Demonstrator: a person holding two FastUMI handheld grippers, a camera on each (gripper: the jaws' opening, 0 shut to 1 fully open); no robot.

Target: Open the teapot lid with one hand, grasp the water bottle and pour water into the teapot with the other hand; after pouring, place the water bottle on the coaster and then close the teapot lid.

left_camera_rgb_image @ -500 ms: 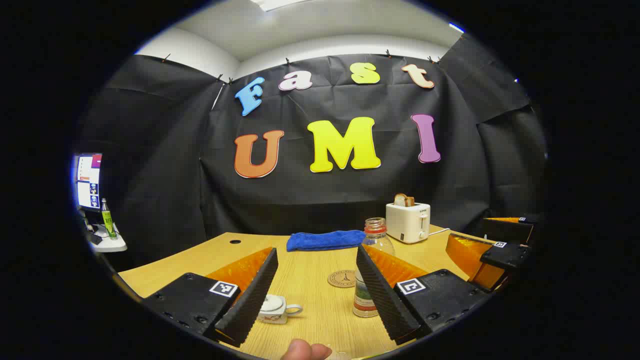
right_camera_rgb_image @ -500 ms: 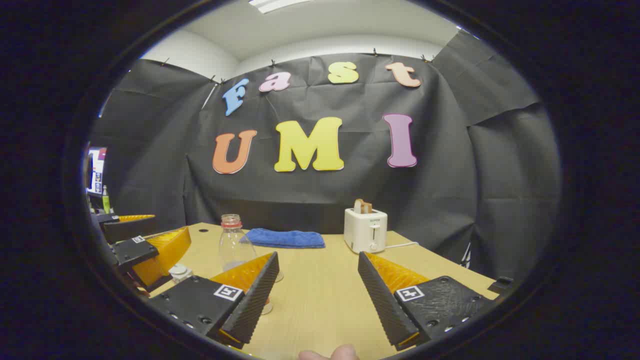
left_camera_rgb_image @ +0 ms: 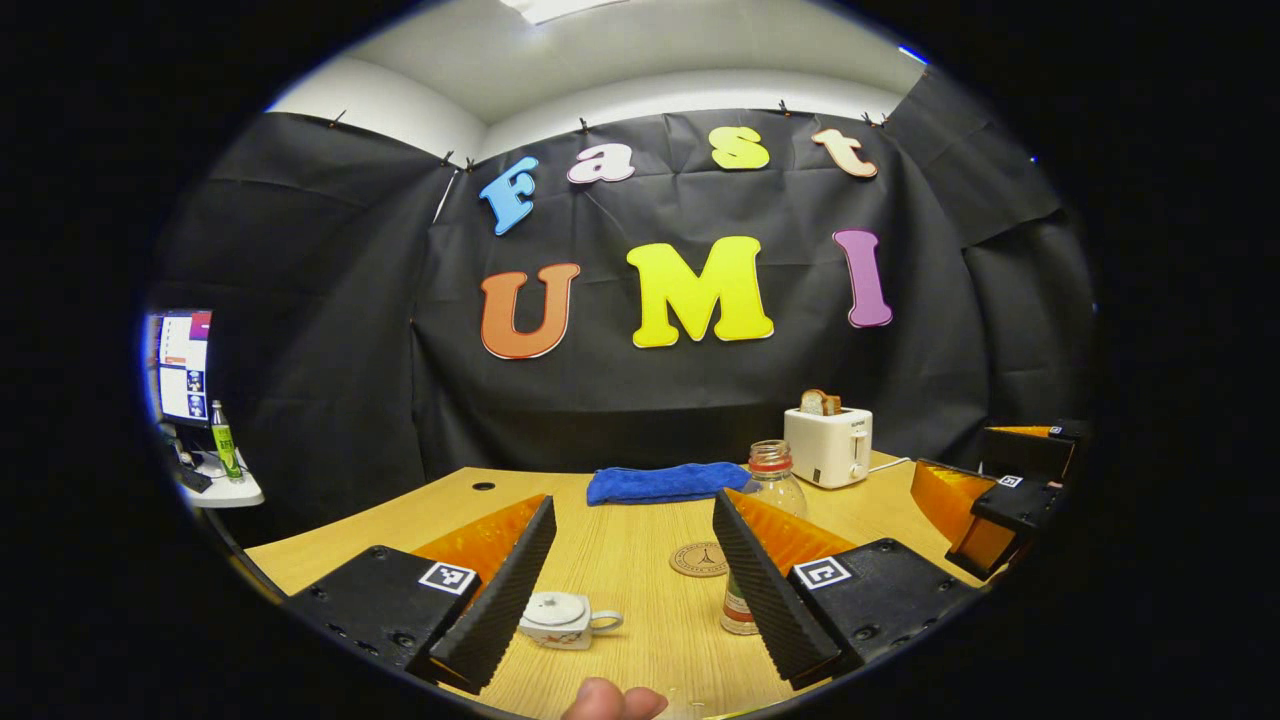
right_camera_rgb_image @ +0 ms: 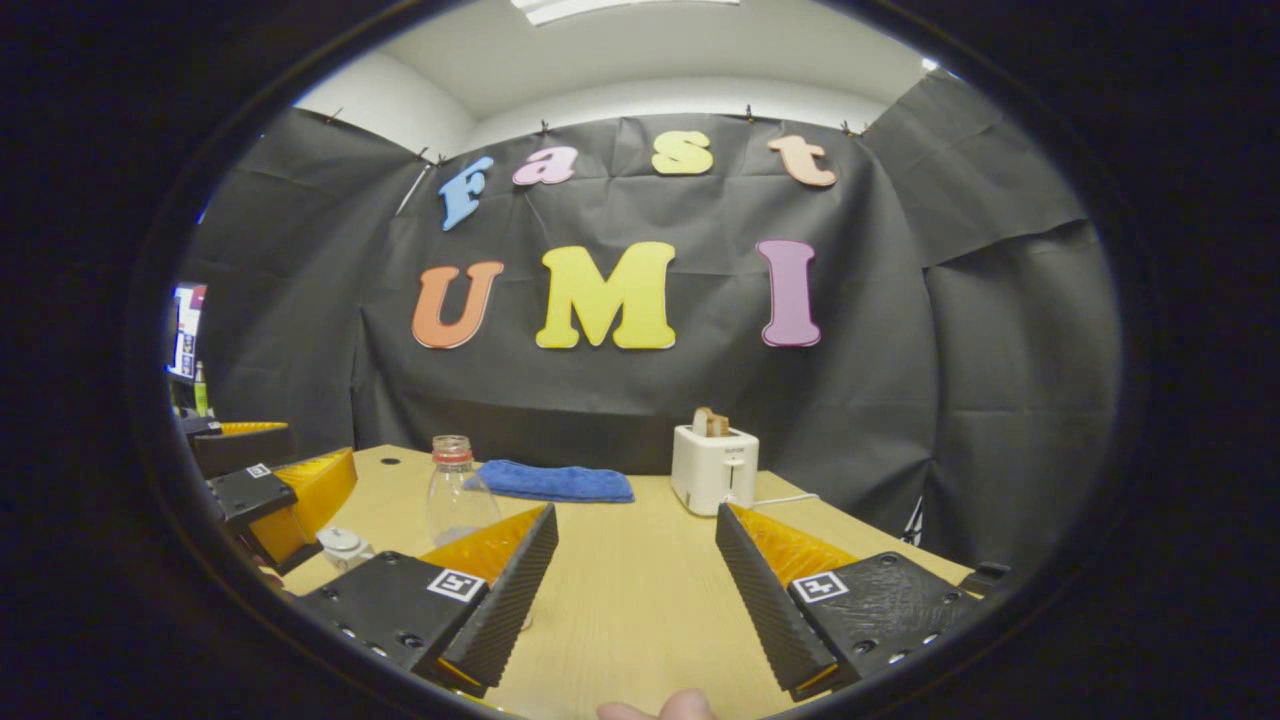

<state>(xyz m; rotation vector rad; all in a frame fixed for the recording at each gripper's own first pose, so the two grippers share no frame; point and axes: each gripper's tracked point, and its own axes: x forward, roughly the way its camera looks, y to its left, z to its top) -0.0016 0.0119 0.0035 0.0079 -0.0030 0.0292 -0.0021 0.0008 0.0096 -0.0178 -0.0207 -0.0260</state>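
Both views had drawn back slightly; left gripper (left_camera_rgb_image: 632, 575) and right gripper (right_camera_rgb_image: 632, 575) gaped wide, empty. Lidded teapot (left_camera_rgb_image: 560, 618), near the table's (left_camera_rgb_image: 640, 545) front edge, looked fragile: pinch its knob.

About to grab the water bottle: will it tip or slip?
The water bottle looks tall, narrow and uncapped, so a sideways nudge may tip or spill it. Its clear, smooth wall may be slippery. It seems mostly empty, so probably light.

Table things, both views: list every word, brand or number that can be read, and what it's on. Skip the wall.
No text here can be read.
Toaster: small front mark, too small to read.
Bottle: label blurred.
Coaster: printed emblem, too small to read.
Left claw and right claw: coded square tags, no words.
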